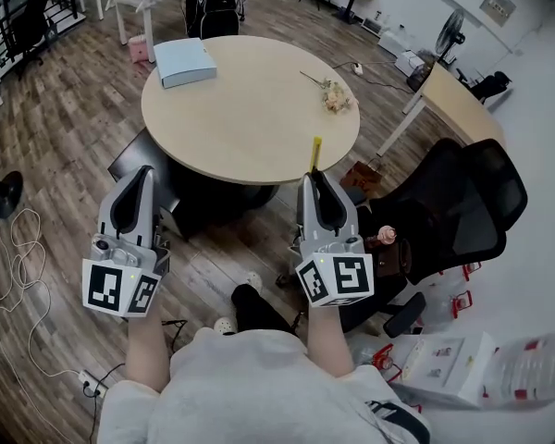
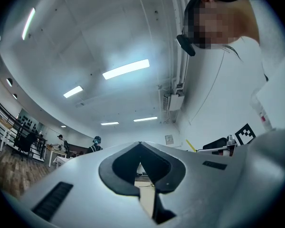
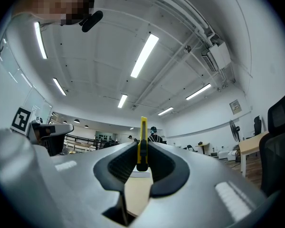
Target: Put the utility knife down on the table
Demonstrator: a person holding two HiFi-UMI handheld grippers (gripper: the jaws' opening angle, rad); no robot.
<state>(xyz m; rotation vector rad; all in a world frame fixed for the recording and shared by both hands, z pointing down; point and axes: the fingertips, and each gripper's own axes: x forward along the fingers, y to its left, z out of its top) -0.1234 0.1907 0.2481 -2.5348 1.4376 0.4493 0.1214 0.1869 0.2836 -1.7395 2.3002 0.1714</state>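
- The right gripper is pinched on a yellow utility knife. In the right gripper view, the right gripper has both pads pressed against the utility knife.
- The knife stands upright and is held in the air, not resting on anything. Its upper end rises clear of the jaw tips, and its lower part is swallowed between the jaws.
- Whether a blade is extended cannot be made out in either view.
- In the head view the knife's top overlaps the near rim of the round desk. Whether it is over the desk top or just short of it cannot be told.
- The left gripper is well apart from the right one and off the near-left edge of the desk.
- In its own view the left gripper has its tips pressed together with nothing between them. Only a sliver of pale surface shows through the gap beneath them.
- A light blue binder lies near the desk's far-left edge. A small dried flower sprig lies near its right edge.
- A black office chair stands to the right, partly hidden behind the right gripper's marker cube.
- Both gripper views tilt upward, so they show mostly ceiling and strip lights.
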